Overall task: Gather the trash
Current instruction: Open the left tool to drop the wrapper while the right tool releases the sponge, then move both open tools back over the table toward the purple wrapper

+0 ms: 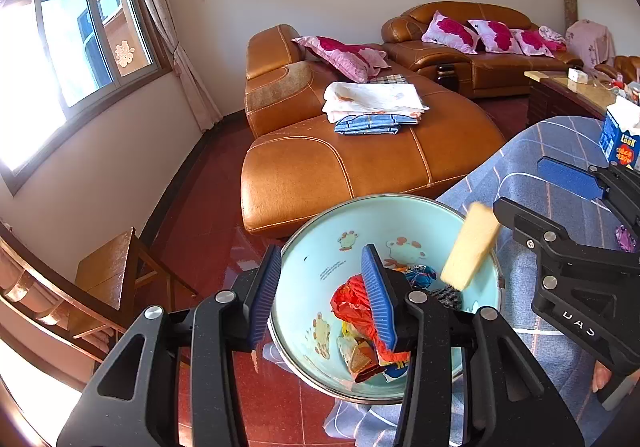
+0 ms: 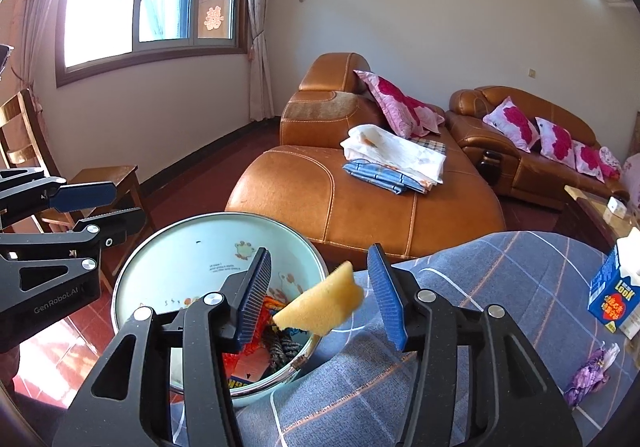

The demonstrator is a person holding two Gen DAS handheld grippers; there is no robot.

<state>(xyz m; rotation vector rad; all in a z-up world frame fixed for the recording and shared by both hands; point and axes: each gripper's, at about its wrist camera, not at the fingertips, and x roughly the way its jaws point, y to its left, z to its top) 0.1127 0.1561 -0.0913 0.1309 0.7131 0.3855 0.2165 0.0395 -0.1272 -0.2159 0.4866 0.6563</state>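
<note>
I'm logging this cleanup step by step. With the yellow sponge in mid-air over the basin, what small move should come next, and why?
Probably swing the right hand-held gripper, already open, toward the purple wrapper on the checked cloth. The sponge touches neither finger and hangs over the basin, so it looks released, and that wrapper remains outside.

Basin (image 1: 320, 247) was glossy enamel with a metal rim; sponge (image 2: 320, 305) porous, matt; tablecloth (image 2: 480, 287) woven cloth; sofa (image 1: 360, 163) shiny leather (stitched seams); floor (image 1: 208, 207) glossy tile.
</note>
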